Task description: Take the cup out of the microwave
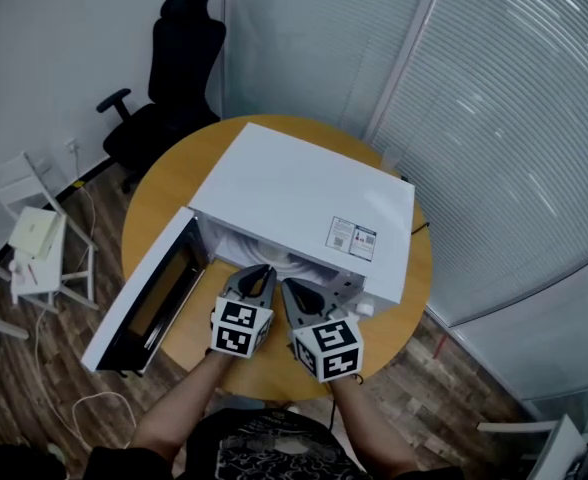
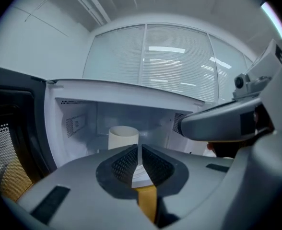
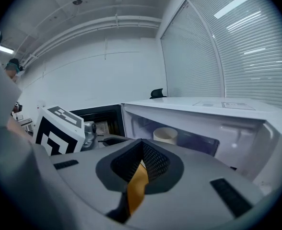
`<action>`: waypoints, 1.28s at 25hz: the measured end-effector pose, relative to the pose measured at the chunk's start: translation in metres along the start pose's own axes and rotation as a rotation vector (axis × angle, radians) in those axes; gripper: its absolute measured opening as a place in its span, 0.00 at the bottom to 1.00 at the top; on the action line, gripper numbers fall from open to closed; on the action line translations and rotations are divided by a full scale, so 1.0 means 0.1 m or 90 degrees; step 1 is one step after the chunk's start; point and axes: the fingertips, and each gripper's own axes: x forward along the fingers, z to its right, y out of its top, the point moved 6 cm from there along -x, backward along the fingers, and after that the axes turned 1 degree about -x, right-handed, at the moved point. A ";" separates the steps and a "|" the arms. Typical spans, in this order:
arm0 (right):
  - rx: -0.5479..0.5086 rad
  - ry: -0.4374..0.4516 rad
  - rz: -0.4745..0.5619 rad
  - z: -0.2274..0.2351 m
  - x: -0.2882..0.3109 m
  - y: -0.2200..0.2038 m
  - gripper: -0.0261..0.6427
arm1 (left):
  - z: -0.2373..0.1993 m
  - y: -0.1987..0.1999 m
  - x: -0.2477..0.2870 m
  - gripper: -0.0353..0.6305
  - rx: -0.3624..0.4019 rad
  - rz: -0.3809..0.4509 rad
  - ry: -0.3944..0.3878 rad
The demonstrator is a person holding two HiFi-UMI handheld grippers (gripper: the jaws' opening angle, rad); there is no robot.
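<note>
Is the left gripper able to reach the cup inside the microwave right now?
Probably yes: the door hangs open and nothing stands between the left gripper and the cup, though its jaws are shut.

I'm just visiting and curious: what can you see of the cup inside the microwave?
The cup is a plain cream-white cylinder, open-topped, no handle showing, perhaps paper or plastic. It stands upright inside the white microwave, whose door hangs open. Its base is hidden, and nothing holds it.
</note>
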 end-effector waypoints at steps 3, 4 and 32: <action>0.002 -0.012 -0.006 0.02 0.10 0.01 0.06 | -0.09 -0.02 0.11 0.14 0.001 0.002 -0.019; 0.003 -0.015 -0.009 0.02 0.13 0.01 0.06 | -0.11 -0.03 0.14 0.17 0.001 0.003 -0.024; 0.016 -0.078 -0.054 0.09 0.50 -0.06 0.06 | -0.57 -0.15 0.90 0.71 0.031 -0.010 -0.139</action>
